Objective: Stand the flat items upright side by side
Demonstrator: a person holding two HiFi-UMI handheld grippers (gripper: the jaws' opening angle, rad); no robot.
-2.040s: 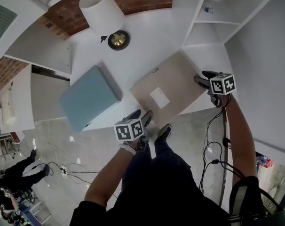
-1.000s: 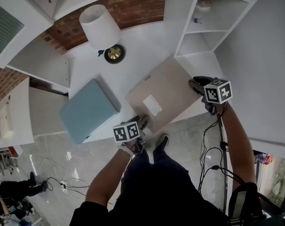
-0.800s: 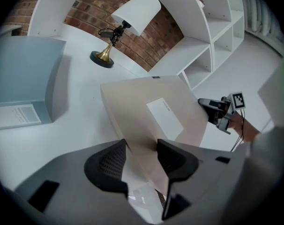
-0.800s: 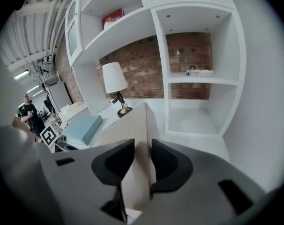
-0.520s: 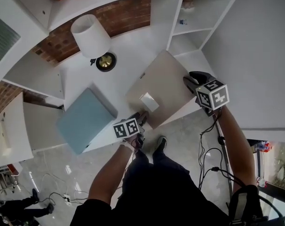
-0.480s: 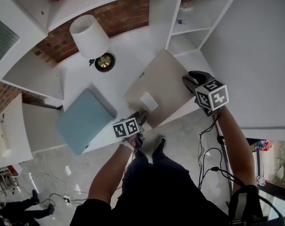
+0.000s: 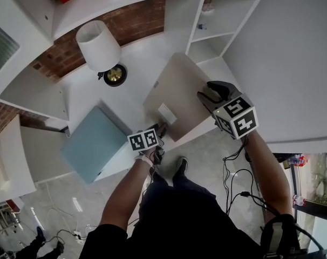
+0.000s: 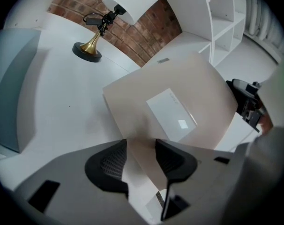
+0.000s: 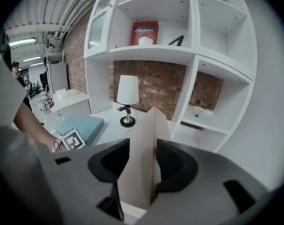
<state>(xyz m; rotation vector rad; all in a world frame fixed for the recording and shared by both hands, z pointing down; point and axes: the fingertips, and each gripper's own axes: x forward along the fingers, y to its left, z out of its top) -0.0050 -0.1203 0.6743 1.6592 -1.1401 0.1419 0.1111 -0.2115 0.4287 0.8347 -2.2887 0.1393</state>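
A flat beige box (image 7: pixel 182 88) with a white label is tilted up off the white desk (image 7: pixel 134 72), its right edge raised. My left gripper (image 7: pixel 162 128) holds its near left corner, and its jaws are closing with the box (image 8: pixel 179 90) between them. At the raised right edge, my right gripper (image 7: pixel 209 93) has the box's (image 9: pixel 149 123) thin edge between its pads, jaws opening slightly. A flat teal box (image 7: pixel 93 142) lies on the desk to the left, untouched.
A table lamp (image 7: pixel 99 45) with a white shade and brass base stands at the back of the desk. White shelf compartments (image 7: pixel 217 20) rise at the back right. The desk's near edge drops to a tiled floor with cables.
The beige box has tipped up from lying flat, with its right edge lifted. My right gripper rose and moved left with it. The left gripper stayed at the near corner.
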